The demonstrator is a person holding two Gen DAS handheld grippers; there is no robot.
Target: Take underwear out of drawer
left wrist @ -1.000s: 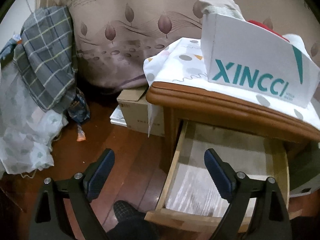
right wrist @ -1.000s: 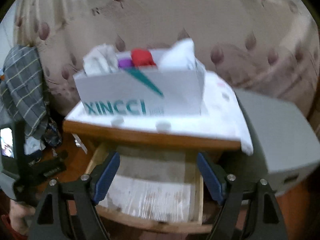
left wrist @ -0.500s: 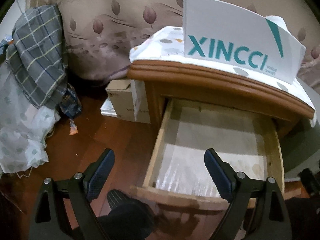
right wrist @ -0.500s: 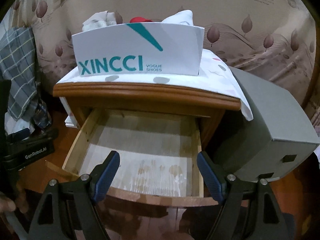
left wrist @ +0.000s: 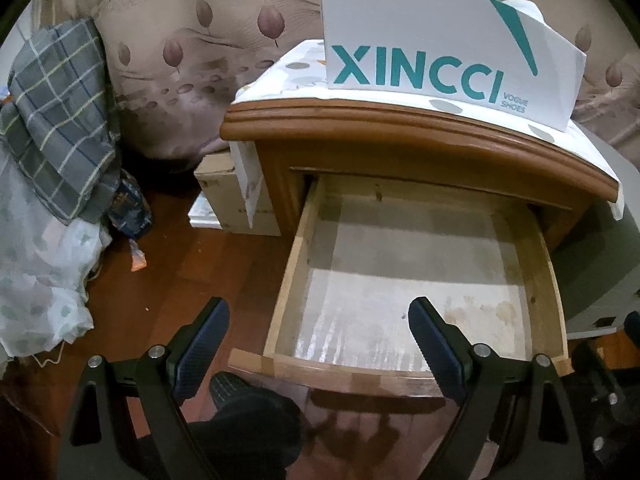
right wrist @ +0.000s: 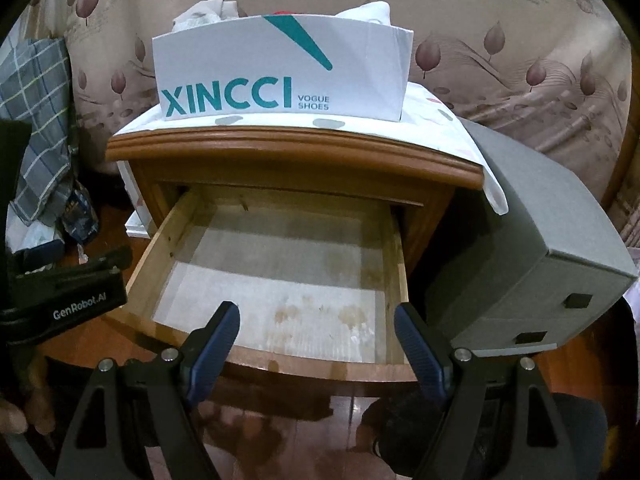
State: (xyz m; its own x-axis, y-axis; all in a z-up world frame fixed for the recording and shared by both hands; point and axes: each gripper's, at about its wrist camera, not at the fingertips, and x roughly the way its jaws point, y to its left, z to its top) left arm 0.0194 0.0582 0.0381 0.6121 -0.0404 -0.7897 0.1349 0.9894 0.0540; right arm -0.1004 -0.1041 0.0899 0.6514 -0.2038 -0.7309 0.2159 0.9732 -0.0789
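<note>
The wooden drawer (left wrist: 289, 264) (right wrist: 160, 256) of a nightstand (left wrist: 400, 132) (right wrist: 280, 152) stands pulled out, and only its stained pale bottom shows inside. On the nightstand's cloth-covered top sits a white XINCCI shoebox (left wrist: 440, 48) (right wrist: 280, 76). White rolled cloth (right wrist: 200, 18) and a bit of red (right wrist: 282, 12) peek over its rim. My left gripper (left wrist: 318, 308) hangs open over the drawer's front left corner. Just above the drawer's front edge, my right gripper (right wrist: 317, 310) is open as well. Neither has anything between its fingers.
A grey box (right wrist: 540, 248) stands right of the nightstand and a cardboard box (left wrist: 224, 196) left of it. Plaid cloth (left wrist: 60, 120) hangs at the far left over a pale heap. A dark-socked foot (left wrist: 248, 412) rests on the wooden floor before the drawer.
Both grippers have sunk and come nearer the drawer, which now fills more of each view. The left view has swung right onto it. The jaws stay as wide as before.
</note>
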